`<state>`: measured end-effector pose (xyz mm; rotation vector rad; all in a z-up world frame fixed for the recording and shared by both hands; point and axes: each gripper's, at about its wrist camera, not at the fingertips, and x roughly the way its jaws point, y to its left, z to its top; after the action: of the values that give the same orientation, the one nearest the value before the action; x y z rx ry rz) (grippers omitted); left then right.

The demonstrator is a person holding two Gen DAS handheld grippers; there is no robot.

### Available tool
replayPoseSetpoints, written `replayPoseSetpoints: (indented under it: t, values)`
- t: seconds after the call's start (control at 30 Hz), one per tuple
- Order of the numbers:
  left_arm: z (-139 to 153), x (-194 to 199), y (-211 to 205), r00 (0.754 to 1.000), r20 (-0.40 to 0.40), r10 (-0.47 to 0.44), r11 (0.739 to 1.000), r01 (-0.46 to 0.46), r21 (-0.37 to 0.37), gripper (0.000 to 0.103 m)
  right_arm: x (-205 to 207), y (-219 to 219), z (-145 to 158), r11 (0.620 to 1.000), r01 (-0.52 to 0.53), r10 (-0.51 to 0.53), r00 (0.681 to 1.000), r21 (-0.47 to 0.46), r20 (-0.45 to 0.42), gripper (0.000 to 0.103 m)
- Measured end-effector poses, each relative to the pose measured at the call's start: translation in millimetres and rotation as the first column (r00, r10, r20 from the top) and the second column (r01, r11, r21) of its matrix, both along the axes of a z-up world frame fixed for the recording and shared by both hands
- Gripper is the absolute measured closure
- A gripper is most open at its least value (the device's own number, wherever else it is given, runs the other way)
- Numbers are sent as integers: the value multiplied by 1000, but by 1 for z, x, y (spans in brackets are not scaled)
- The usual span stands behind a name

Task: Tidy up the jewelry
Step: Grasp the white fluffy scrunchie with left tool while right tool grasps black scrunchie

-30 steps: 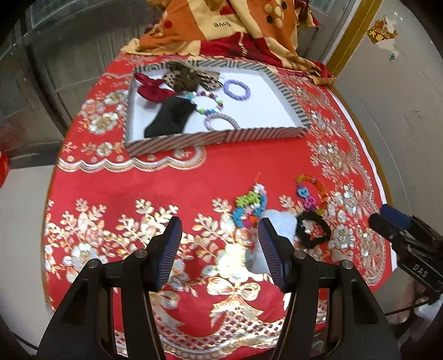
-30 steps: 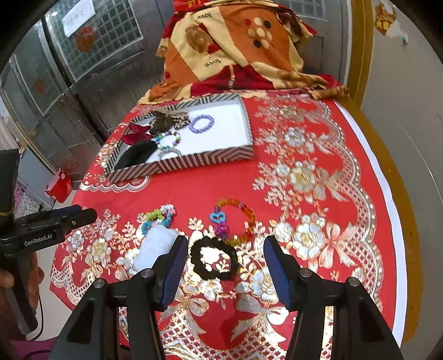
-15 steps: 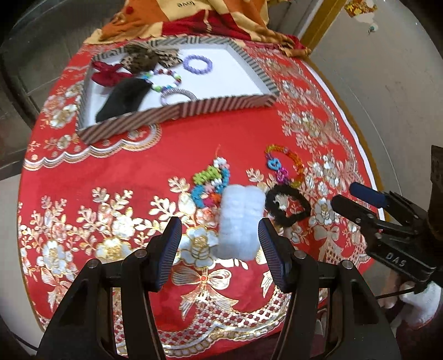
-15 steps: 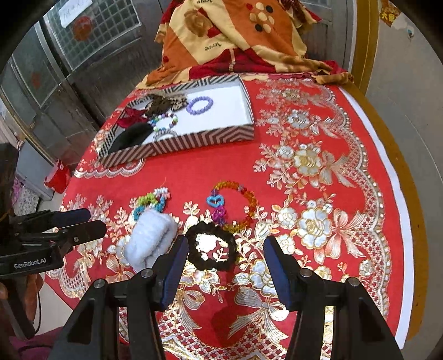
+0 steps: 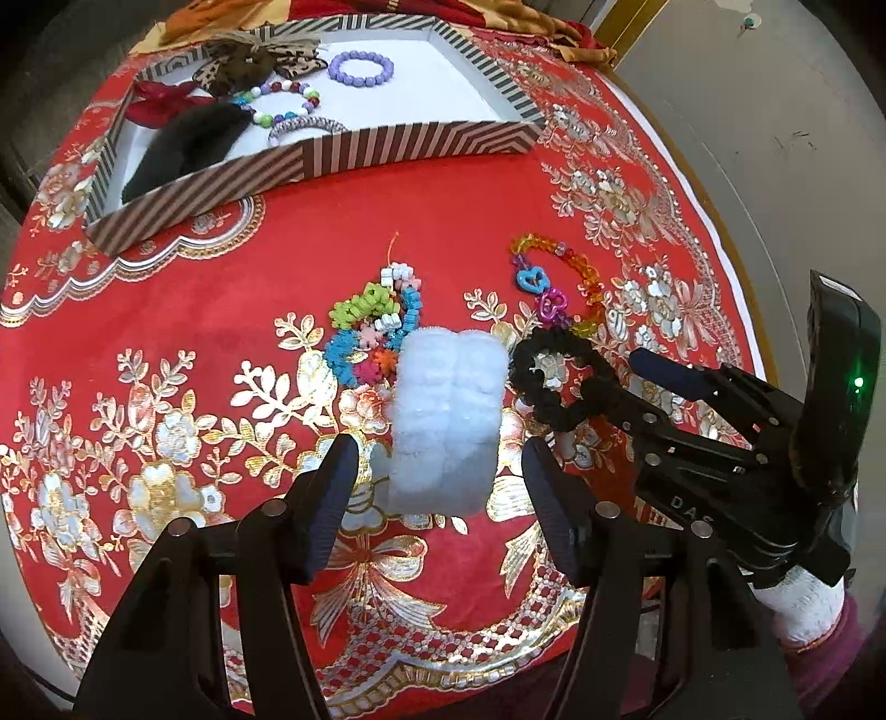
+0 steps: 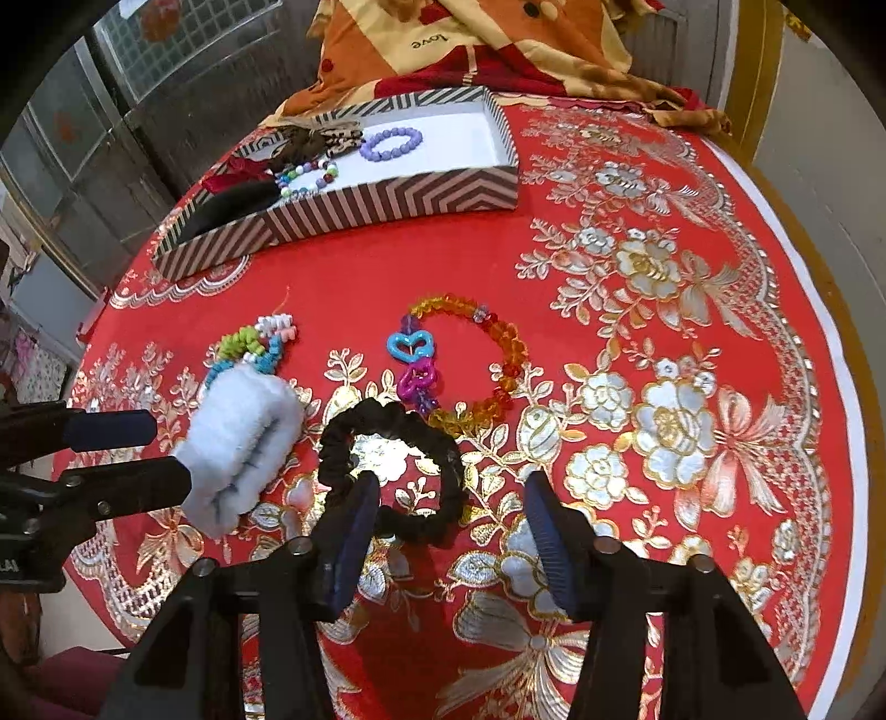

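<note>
A fluffy white band (image 5: 446,418) lies on the red tablecloth, its near end between the fingers of my open left gripper (image 5: 434,476). It also shows in the right wrist view (image 6: 241,437). A black scrunchie (image 6: 390,471) lies just ahead of my open right gripper (image 6: 451,526), the left finger over its near rim. A multicoloured bead bracelet (image 5: 374,332) and an amber bracelet with heart charms (image 6: 465,365) lie behind them. The striped tray (image 5: 387,149) at the back holds several bracelets and hair ties.
A patterned orange cloth (image 6: 470,39) is heaped behind the tray. The table's right edge (image 6: 830,332) runs along a pale wall. The table's front edge is close under both grippers.
Both grippers have moved forward and down toward the table. The left one has closed in on the white band, the right one on the black scrunchie. Both stay open.
</note>
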<state>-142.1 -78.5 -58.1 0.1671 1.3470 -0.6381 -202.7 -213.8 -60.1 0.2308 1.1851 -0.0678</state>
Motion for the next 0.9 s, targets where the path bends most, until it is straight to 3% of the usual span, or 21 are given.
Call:
replayPoseSetpoints:
  t: [0.07, 0.2, 0.5, 0.57, 0.73, 0.9]
  values:
    - [-4, 1, -1, 1000, -5, 1, 1000, -1, 9, 42, 1, 1, -4, 1000, -9, 9, 1000, -15, -4, 66]
    - [-12, 3, -7, 1000, -13, 5, 1000, -4, 28, 42, 3, 1, -5, 999, -24, 24, 1000, -30, 4, 69]
    - [-33, 3, -21, 999, -38, -20, 995, 23, 98, 44, 1, -3, -6, 998, -42, 42, 999, -57, 9, 88]
    - [-34, 4, -19, 999, -48, -7, 997, 11, 81, 64, -1, -7, -5, 999, -33, 34, 999, -38, 17, 94]
    - [-27, 7, -12, 999, -42, -3, 999, 5, 53, 71, -3, -8, -4, 999, -37, 37, 999, -23, 16, 97]
    - [-2, 6, -1, 999, -53, 10, 1000, -12, -28, 75, -6, -9, 17, 999, -43, 44, 997, -8, 68, 98]
